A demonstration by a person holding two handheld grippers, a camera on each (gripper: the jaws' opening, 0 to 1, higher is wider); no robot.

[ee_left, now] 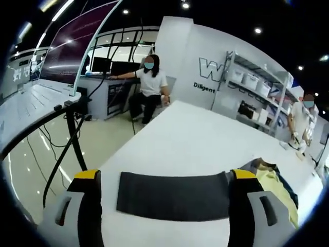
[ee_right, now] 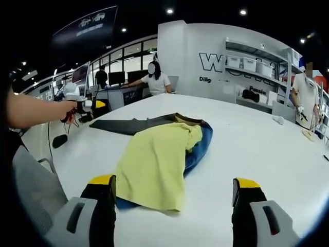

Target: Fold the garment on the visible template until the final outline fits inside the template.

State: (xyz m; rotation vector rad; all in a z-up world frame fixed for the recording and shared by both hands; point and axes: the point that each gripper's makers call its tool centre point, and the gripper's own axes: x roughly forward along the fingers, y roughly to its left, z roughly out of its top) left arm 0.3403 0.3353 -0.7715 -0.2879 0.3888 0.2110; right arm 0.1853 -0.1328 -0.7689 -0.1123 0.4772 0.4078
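Right gripper view, garment point(ee_right: 157, 162) btwn parted jaws

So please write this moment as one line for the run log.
left gripper: open, over dark template | right gripper: open, empty | yellow-blue garment: crumpled, beside template, on white table | fold: not started

Seated person point(ee_left: 150, 85) at desk, shelving point(ee_left: 255, 87), standing person point(ee_right: 307, 95).
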